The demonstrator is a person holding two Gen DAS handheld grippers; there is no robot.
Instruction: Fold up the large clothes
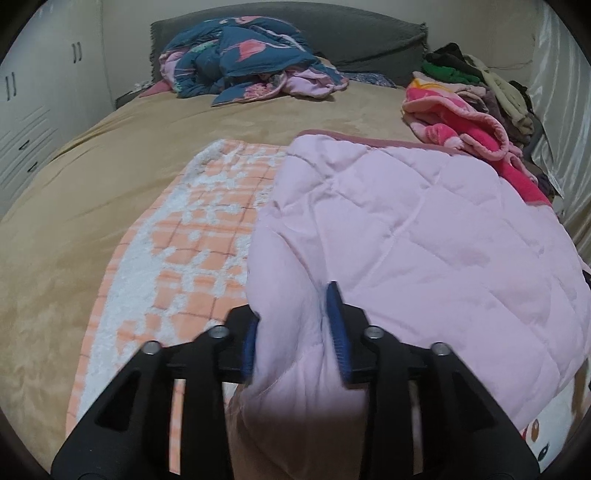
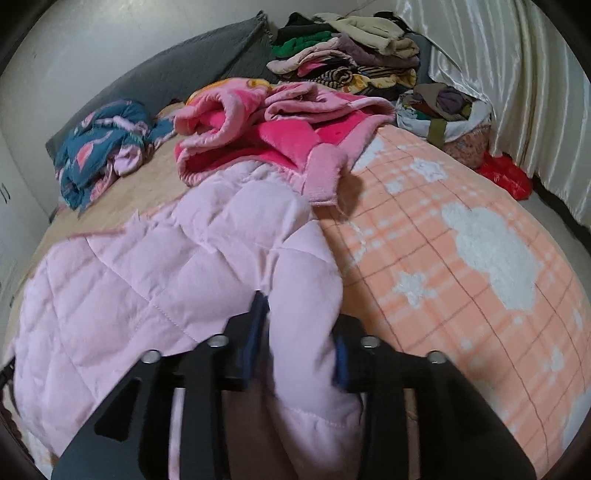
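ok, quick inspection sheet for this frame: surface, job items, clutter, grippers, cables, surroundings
Surface: bed under a tan cover.
Job's things: pink quilted blanket partly folded over an orange plaid blanket.
Clutter: blue patterned bedding by the grey headboard cushion; hot-pink fleece; stack of clothes; bag of clothes.
Grippers: left gripper and right gripper each clamp a bunched edge of the pink blanket.
Cables: nothing seen.
Surroundings: white wardrobe, satin curtain.
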